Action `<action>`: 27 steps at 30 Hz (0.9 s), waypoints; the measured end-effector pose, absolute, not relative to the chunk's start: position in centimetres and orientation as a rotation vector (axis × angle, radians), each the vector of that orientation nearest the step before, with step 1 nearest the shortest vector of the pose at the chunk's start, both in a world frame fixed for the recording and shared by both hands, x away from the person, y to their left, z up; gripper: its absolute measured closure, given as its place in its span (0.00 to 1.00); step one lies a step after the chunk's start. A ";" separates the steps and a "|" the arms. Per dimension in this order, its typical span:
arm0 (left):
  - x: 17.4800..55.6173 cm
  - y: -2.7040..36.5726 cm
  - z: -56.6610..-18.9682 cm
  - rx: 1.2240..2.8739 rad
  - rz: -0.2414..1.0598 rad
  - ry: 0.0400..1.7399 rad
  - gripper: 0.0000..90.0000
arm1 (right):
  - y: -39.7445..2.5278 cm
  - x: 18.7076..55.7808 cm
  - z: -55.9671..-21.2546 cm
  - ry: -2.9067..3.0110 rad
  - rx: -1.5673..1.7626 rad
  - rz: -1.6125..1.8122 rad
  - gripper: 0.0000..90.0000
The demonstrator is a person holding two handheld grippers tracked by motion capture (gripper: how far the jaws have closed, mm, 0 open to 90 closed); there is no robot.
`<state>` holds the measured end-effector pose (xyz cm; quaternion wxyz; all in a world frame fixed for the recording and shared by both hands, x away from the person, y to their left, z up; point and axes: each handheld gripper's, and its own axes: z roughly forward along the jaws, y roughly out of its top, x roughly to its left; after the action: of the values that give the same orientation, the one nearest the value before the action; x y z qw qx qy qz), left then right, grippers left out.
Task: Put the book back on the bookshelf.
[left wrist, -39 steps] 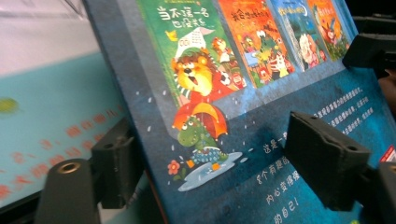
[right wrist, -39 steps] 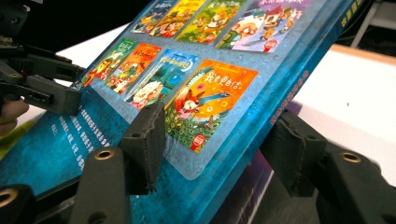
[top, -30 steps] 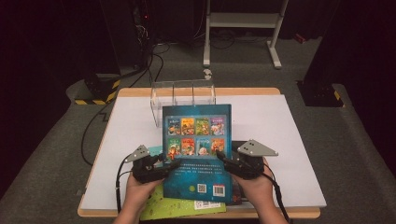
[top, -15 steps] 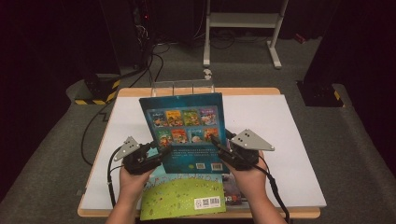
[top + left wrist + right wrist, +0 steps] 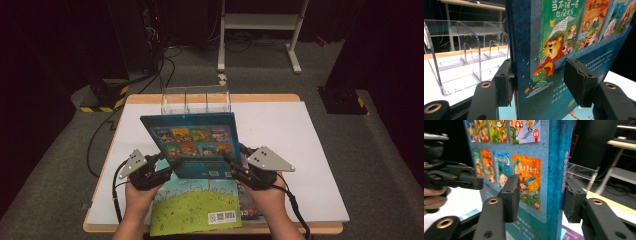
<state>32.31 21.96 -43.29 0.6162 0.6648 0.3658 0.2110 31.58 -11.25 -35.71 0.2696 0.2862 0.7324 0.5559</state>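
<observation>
A blue picture book [image 5: 192, 142] with small cover pictures is held up off the table, tilted, its top edge near the clear rack [image 5: 195, 100]. My left gripper [image 5: 172, 165] is shut on its lower left edge, and my right gripper [image 5: 231, 162] is shut on its lower right edge by the spine. In the left gripper view the jaws [image 5: 536, 85] clamp the book [image 5: 574, 30], with the rack [image 5: 469, 57] behind. The right gripper view has the jaws [image 5: 540, 197] on either side of the spine [image 5: 559, 170].
A green book [image 5: 195, 207] lies flat at the front edge of the white table [image 5: 300, 140], with a purple book [image 5: 247, 210] partly under the right hand. The rack has several upright dividers. Cables and a metal stand are on the floor behind.
The blue book lay flat a second ago. Both grippers have raised its near edge and carried it toward the rack, and the green book beneath has come into view.
</observation>
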 end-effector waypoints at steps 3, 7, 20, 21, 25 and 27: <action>31.6 22.0 -43.3 1.538 0.497 0.833 0.48 | -11.6 31.3 -35.9 2.010 0.765 1.550 0.54; 30.8 22.0 -43.3 1.541 0.496 0.836 0.47 | -11.7 31.6 -36.4 2.076 0.743 1.572 0.52; 29.8 26.1 -43.2 1.481 0.569 0.998 0.48 | -7.9 31.4 -36.6 2.270 0.510 1.536 0.92; 29.8 26.6 -43.1 1.472 0.581 1.014 0.48 | -7.7 31.6 -36.8 2.263 0.530 1.554 0.92; 29.8 27.5 -42.7 1.444 0.589 1.024 0.48 | -6.1 32.5 -37.3 2.198 0.582 1.550 0.92; 29.9 27.7 -42.6 1.436 0.582 1.027 0.48 | -5.4 32.9 -37.4 2.181 0.602 1.539 0.92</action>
<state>29.91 27.70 -42.59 0.5982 0.6191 0.4427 0.2508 32.90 -5.37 -37.43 0.2011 0.2155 0.7808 0.5509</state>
